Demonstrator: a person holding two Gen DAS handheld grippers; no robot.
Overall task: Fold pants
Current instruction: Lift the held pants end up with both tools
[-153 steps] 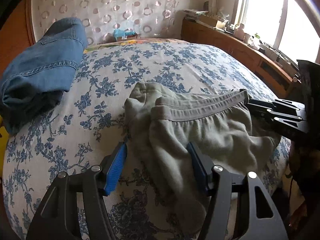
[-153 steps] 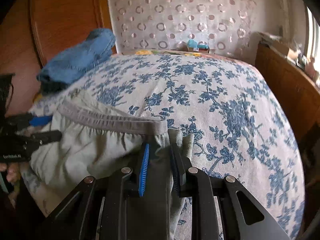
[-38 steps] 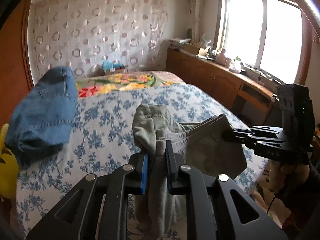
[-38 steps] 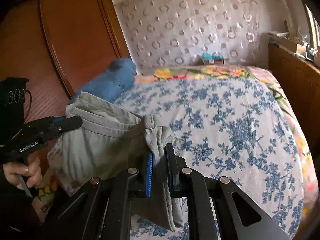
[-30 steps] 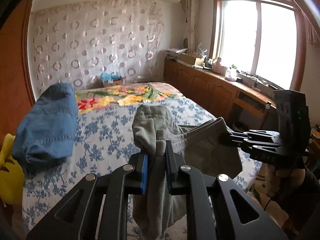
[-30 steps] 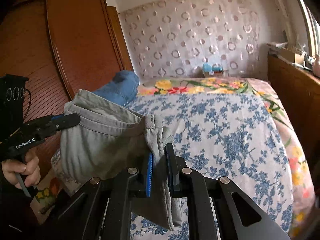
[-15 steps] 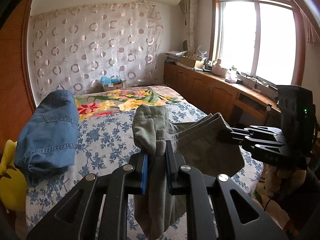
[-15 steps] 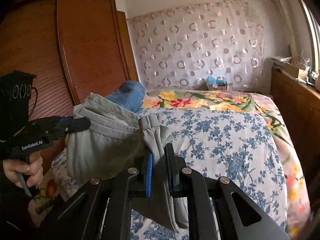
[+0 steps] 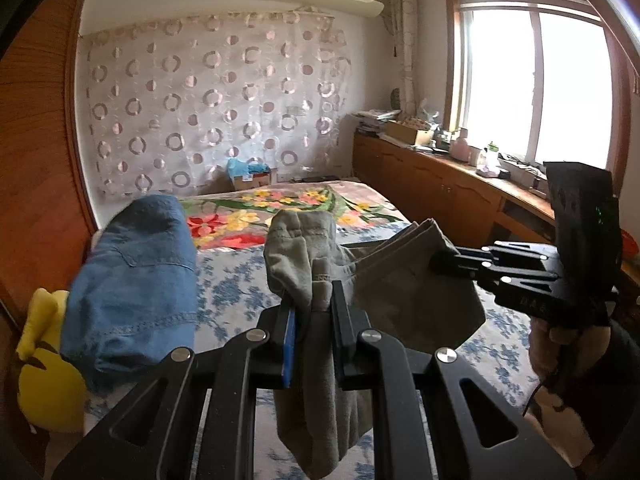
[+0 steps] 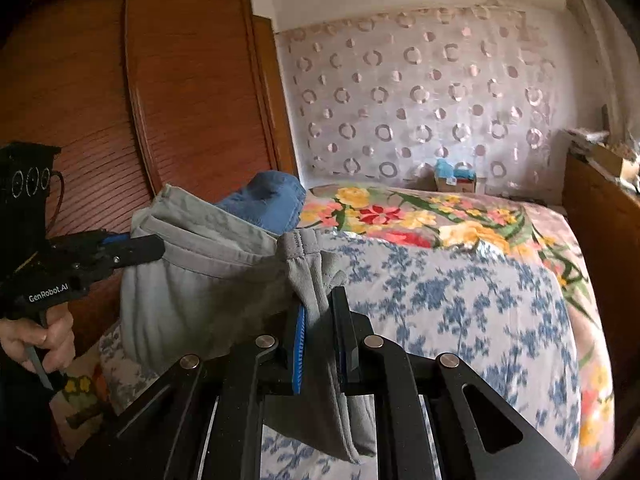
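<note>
The grey-green pants point(image 9: 416, 292) hang in the air above the bed, held by the waistband at both ends. My left gripper point(image 9: 314, 308) is shut on one bunched end of the waistband, with cloth hanging down below the jaws. My right gripper point(image 10: 322, 316) is shut on the other end point(image 10: 308, 264). Each gripper shows in the other's view: the right one point(image 9: 444, 260) at the right, the left one point(image 10: 154, 246) at the left. The waistband point(image 10: 208, 236) sags between them. The legs are hidden below the frames.
The bed point(image 10: 460, 300) has a blue floral sheet, with a bright flowered blanket point(image 9: 256, 220) farther back. Folded blue jeans point(image 9: 136, 272) lie at the bed's left side, above a yellow plush toy point(image 9: 44, 360). A wooden wardrobe point(image 10: 160, 100) stands at left, a wooden cabinet point(image 9: 440, 196) under the window.
Both grippers have lifted the pants higher off the bed; the room's upper wall and air conditioner have come into view. Both grips are unchanged.
</note>
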